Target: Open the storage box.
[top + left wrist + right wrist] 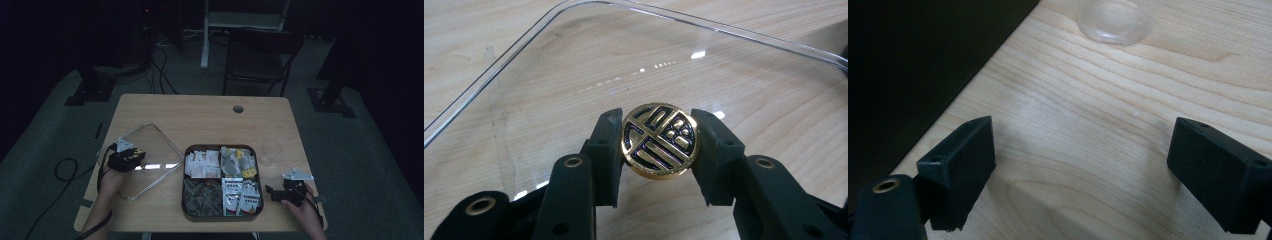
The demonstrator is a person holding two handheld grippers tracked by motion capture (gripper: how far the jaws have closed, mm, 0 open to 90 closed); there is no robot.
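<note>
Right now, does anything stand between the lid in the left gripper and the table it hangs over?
Nothing visible: through the clear lid, held by its gold knob in the left gripper, bare table shows.

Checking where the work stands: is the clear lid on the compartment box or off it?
Off. The clear lid lies on the table left of the open box, its knob clamped by the left gripper.
</note>
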